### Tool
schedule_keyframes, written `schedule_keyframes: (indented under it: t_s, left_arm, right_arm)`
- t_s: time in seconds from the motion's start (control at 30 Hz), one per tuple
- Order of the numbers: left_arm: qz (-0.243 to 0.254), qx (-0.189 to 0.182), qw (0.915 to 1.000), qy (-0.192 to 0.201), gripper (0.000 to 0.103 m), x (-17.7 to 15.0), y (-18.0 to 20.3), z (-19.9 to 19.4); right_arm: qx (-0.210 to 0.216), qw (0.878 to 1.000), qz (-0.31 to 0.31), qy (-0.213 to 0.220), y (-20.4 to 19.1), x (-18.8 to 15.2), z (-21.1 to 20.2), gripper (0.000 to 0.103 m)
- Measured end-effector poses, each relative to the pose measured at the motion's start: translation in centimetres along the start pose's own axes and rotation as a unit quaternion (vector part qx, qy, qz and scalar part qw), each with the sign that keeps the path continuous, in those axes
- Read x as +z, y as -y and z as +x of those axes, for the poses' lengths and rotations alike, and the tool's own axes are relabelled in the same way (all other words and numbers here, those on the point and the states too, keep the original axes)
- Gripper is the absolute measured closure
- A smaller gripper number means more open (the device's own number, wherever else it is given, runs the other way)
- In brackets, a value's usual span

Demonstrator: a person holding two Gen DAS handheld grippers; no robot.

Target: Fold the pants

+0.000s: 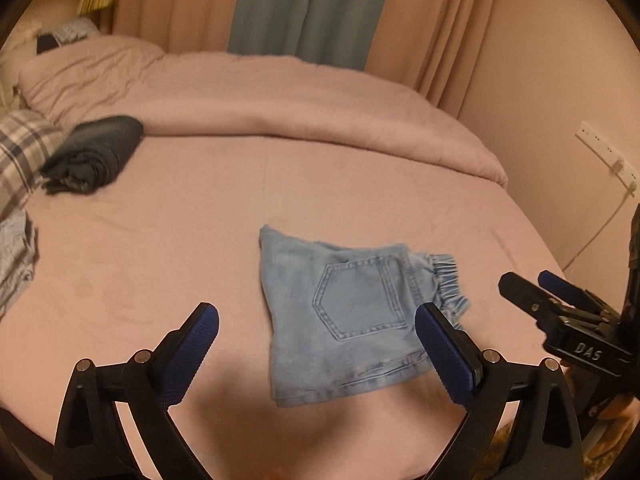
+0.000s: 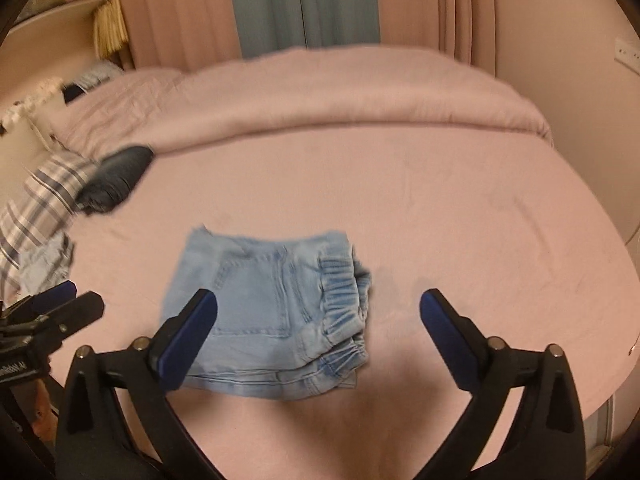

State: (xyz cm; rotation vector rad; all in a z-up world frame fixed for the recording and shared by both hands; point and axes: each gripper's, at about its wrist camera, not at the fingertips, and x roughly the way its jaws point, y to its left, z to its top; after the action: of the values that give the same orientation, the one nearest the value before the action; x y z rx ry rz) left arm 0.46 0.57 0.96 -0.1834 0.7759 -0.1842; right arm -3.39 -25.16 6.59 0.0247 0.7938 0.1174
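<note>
Now denim pants (image 1: 344, 312) folded square, elastic waistband gathered.

Our left tool (image 1: 316, 324) and right tool (image 2: 318, 312) match: black angular frames with triangular cut-outs, silver round screws at the joints, and fingers faced with textured dark-blue pads (image 1: 192, 356). Beside the left tool, the right one's body carries white lettering "DAS" (image 1: 587, 351).
</note>
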Motion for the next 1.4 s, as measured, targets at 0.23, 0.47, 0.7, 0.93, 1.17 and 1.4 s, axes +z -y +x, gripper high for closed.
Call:
schedule_keyframes:
  t_s: [0.23, 0.47, 0.7, 0.93, 1.17, 1.4]
  left_arm:
    - [-0.013, -0.008, 0.9998, -0.016, 0.005, -1.8, -0.1, 0.6]
    - [-0.001, -0.004, 0.9991, -0.043, 0.005, -3.5, 1.0, 1.0]
    - [0.011, -0.001, 0.9992, -0.038, 0.005, -3.4, 1.8, 0.7]
    - [0.009, 0.013, 0.9991, -0.041, 0.005, -3.4, 1.9, 0.8]
    - [0.004, 0.016, 0.999, -0.042, 0.005, -3.1, 1.6, 0.9]
    - [0.004, 0.02, 0.9989, -0.042, 0.005, -3.1, 1.5, 1.0]
  right_arm:
    - [-0.001, 1.0, -0.001, 0.011, -1.2, -0.8, -0.5, 0.0]
    - [0.008, 1.0, 0.008, -0.017, -1.3, -2.3, 0.3, 0.0]
    - [0.011, 1.0, 0.006, -0.014, -1.4, -2.5, -0.1, 0.0]
    - [0.013, 1.0, 0.008, -0.008, -1.4, -2.6, -0.5, 0.0]
    - [0.009, 1.0, 0.009, -0.009, -1.4, -2.6, -0.5, 0.0]
    - [0.009, 1.0, 0.009, -0.013, -1.3, -2.6, -0.3, 0.0]
